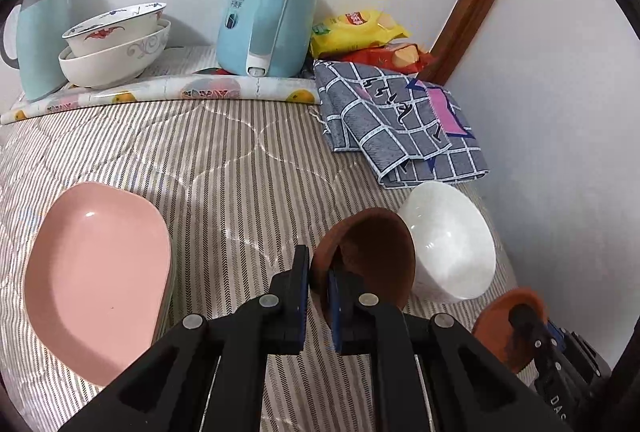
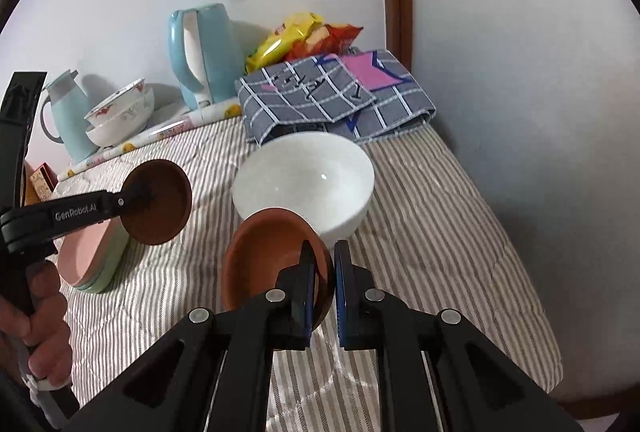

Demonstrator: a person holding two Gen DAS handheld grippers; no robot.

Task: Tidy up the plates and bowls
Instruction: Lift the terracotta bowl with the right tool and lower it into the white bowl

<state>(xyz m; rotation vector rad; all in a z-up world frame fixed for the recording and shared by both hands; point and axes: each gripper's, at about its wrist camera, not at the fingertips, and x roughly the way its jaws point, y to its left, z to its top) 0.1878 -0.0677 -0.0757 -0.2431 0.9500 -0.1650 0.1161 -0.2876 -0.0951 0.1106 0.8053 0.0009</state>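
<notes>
Jaws of our left gripper (image 1: 318, 282) clamp one brown bowl (image 1: 372, 256); our right gripper (image 2: 324, 284) clamps another (image 2: 272, 256), both above the bed (image 1: 224, 159) beside the white bowl (image 2: 304, 179).

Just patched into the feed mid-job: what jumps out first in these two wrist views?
Each gripper is shut on the rim of a small brown bowl: the left gripper holds one and the right gripper holds another, both lifted off the striped bedcover. Just behind them sits an empty white bowl, and to the left a pink plate tops a small stack. At the back, a pale blue kettle stands against the wall.
</notes>
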